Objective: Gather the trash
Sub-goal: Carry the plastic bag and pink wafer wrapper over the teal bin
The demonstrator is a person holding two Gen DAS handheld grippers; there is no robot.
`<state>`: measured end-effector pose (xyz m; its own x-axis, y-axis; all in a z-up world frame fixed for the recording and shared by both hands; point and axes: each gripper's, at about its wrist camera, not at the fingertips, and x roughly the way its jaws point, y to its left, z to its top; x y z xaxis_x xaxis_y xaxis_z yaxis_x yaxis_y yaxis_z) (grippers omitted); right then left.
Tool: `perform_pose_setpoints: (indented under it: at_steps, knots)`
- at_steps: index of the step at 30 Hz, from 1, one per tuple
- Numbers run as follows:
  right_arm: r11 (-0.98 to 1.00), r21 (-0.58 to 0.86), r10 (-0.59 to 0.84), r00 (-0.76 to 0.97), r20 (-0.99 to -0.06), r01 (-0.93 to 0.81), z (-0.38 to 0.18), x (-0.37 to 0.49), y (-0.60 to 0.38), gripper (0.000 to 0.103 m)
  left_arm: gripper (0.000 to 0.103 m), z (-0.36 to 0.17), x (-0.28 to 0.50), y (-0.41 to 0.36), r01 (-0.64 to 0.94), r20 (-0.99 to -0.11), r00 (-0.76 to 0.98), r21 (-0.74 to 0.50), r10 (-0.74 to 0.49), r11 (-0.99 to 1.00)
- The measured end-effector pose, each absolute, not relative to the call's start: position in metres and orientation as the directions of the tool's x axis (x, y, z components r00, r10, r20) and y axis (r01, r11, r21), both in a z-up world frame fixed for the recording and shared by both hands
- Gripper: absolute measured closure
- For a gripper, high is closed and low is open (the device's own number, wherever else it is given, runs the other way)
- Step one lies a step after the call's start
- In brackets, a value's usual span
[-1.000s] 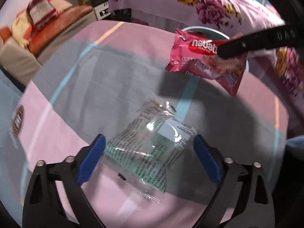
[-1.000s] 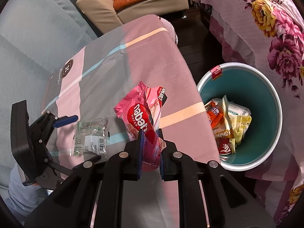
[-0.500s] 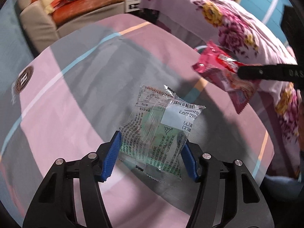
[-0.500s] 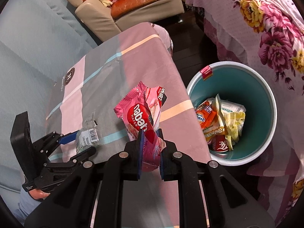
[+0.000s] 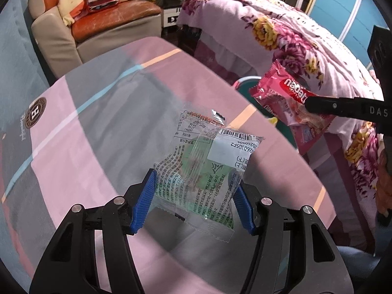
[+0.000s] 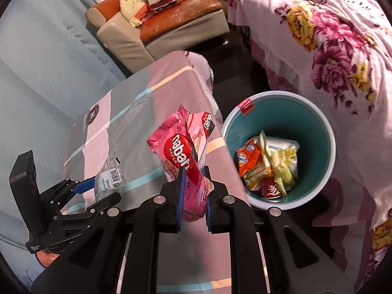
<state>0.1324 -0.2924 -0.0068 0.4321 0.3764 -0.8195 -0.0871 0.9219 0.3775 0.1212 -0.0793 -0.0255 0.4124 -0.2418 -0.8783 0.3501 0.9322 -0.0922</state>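
Both pieces picked, none binned yet: left gripper (image 5: pixel 193 196) fingers closed on clear wrapper (image 5: pixel 205 169) lifted off the desk (image 5: pixel 98 127), right gripper (image 6: pixel 193 191) clamping pink wafer pack (image 6: pixel 186 156) beside the part-filled bin (image 6: pixel 318 127), drops remaining.

Two grippers, one clear wrapper (image 5: pixel 201 171), one pink wafer packet (image 6: pixel 182 152), one bin (image 6: pixel 316 127) holding perhaps four pieces.

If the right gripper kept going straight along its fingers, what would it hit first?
Probably the striped tablecloth near the table's edge. The right gripper, shut on the pink wafer wrapper, points down at the cloth, with the teal bin off to its right. Depth is uncertain in this fisheye view.
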Motion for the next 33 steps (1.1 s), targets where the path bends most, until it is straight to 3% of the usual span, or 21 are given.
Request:
perform_pose_setpoints:
  at_steps: [33]
  knots:
    - [0.916,0.389,0.269,0.568,-0.778,0.1,0.005,0.133,-0.447,0.09,0.042,-0.028,0.171,-0.259,0.511,-0.883,0.36,-0.085,-0.303,0.855]
